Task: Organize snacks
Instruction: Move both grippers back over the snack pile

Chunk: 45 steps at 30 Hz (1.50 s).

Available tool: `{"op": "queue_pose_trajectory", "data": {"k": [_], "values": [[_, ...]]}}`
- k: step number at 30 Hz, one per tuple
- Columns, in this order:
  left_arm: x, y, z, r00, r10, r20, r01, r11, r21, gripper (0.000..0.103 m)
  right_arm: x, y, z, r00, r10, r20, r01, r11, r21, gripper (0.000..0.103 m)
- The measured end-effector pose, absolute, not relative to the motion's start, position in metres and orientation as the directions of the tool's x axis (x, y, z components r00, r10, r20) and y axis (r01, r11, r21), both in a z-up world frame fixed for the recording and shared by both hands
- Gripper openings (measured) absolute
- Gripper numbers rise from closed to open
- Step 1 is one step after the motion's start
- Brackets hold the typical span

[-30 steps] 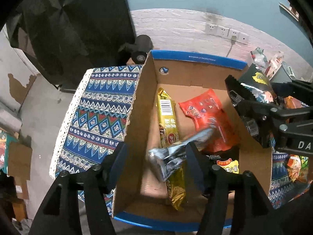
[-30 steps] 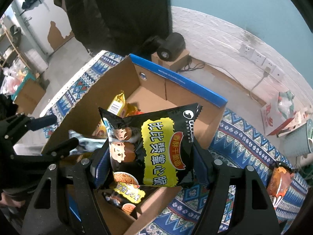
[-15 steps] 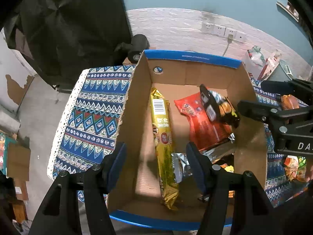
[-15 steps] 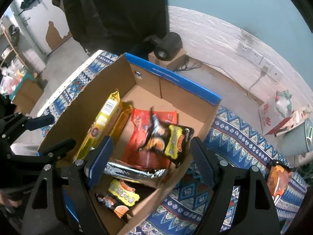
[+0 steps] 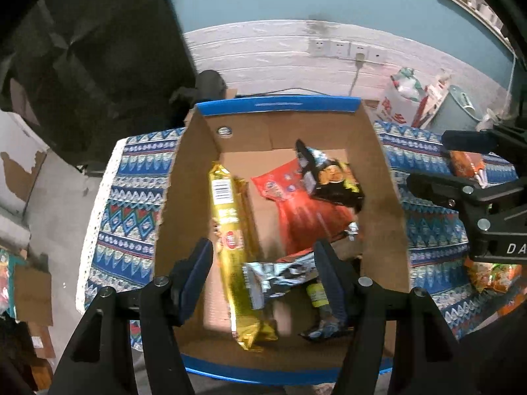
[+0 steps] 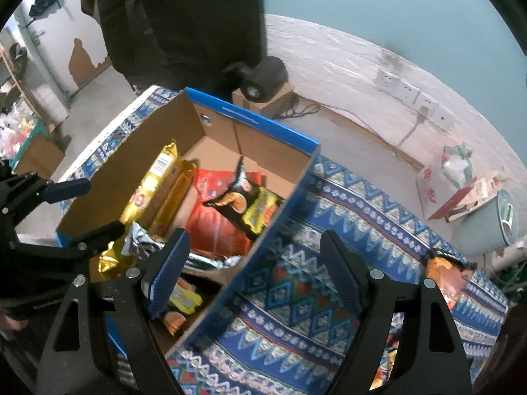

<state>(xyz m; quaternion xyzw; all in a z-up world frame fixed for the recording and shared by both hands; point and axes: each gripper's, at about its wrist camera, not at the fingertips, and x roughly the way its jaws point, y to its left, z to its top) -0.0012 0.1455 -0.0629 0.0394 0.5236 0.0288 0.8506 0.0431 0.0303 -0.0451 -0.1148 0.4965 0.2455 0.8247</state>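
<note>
A cardboard box with a blue rim [image 5: 388,177] [image 6: 263,128] sits on a patterned blue cloth. Inside lie a long gold pack [image 5: 230,240] [image 6: 148,194], a red pack [image 5: 296,204] [image 6: 214,223], a black-and-yellow chip bag [image 5: 332,181] [image 6: 250,204] and a silver pack [image 5: 280,276] [image 6: 141,240]. My left gripper [image 5: 262,260] is open and empty above the box's near end. My right gripper [image 6: 255,253] is open and empty over the box's right wall; it also shows in the left wrist view [image 5: 461,168].
The patterned cloth [image 6: 346,217] spreads to the right of the box. An orange snack pack [image 6: 444,273] lies on it at the right. More packs [image 5: 490,276] lie near the right edge. A black device [image 6: 263,75] stands behind the box.
The left gripper let the silver pack drop into the box. The right gripper let the black-and-yellow bag drop onto the red pack, then moved right. Both are open now.
</note>
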Motion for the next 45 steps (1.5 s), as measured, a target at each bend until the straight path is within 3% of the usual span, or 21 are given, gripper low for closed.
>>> {"op": "queue_pose_trajectory", "data": {"k": [31, 45], "values": [[-0.010, -0.040, -0.087, 0.352, -0.051, -0.934, 0.345, 0.935, 0.079, 0.071, -0.006, -0.165, -0.061, 0.382, 0.140, -0.913, -0.299, 0.954, 0.021, 0.081], [-0.017, -0.113, -0.120, 0.311, 0.000, -0.950, 0.477, 0.865, 0.157, 0.072, -0.021, -0.233, -0.110, 0.286, 0.068, -0.956, -0.207, 0.978, 0.008, 0.081]]}}
